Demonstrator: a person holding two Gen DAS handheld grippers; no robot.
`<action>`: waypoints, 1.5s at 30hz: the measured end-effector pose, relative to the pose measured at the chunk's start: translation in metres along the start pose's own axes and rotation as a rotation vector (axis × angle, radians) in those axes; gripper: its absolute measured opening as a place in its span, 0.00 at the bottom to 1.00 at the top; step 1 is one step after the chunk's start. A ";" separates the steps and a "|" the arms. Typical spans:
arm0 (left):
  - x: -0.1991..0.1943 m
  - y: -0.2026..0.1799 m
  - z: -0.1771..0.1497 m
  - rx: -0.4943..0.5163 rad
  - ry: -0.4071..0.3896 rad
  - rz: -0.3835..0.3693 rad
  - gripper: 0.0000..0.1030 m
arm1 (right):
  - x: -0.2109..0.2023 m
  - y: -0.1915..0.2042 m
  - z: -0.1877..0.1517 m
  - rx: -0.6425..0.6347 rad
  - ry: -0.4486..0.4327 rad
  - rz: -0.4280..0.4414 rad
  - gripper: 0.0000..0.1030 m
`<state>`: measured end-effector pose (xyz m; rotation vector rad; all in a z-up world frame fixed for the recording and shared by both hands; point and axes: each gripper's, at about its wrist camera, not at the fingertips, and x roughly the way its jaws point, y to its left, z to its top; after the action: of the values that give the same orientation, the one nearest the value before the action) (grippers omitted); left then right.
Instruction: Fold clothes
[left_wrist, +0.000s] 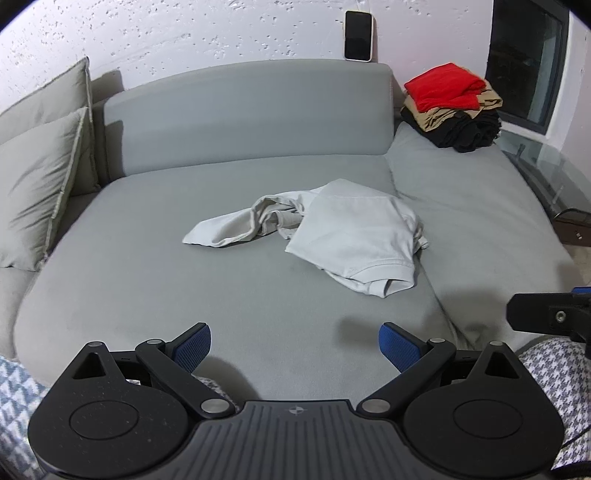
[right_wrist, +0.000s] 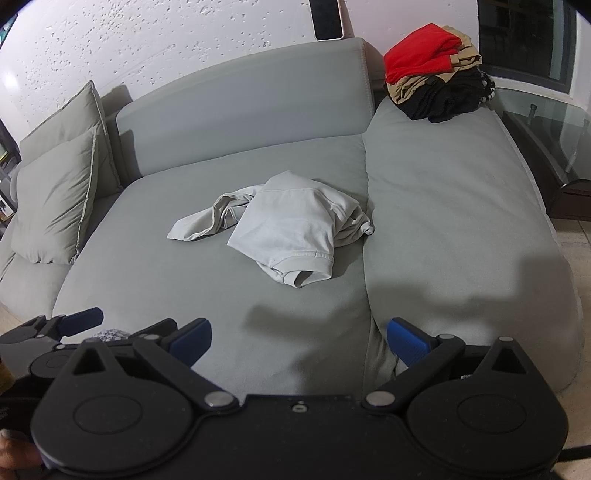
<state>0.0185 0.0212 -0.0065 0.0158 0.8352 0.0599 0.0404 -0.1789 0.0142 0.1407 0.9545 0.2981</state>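
Right now a crumpled pale grey shirt (left_wrist: 317, 229) lies mid-seat on the grey sofa (left_wrist: 147, 280), just left of the seam betw. the two seat cushions, one sleeve flopped out to the left, hem end nearest the cameras. Left gripper (left_wrist: 294, 345) hovers over the sofa's front edge, jaws wide apart, holding nothing, well short of the shirt. Right gripper (right_wrist: 299, 341) sits likewise at the front edge, jaws spread, nothing betw. the blue pads (right_wrist: 192, 339). At the sofa's back right corner is a stack of folded clothes (left_wrist: 452, 107), red on top, tan under it, black at the bottom. Two grey pillows (left_wrist: 40, 184) lean at the sofa's left end. A phone (left_wrist: 357, 36) stands upright on top of the backrest against the wall
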 end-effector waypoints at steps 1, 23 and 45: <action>0.003 0.003 -0.001 0.000 -0.004 0.002 0.96 | 0.003 0.000 0.001 -0.001 -0.002 0.001 0.99; 0.113 0.084 0.034 -0.133 -0.066 0.002 0.87 | 0.161 0.040 0.054 -0.152 -0.075 0.179 0.68; 0.180 0.149 0.042 -0.474 0.007 -0.149 0.82 | 0.255 0.072 0.119 -0.168 -0.026 -0.008 0.07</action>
<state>0.1632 0.1810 -0.1056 -0.4926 0.8104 0.1161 0.2623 -0.0296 -0.0986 -0.0131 0.9002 0.3665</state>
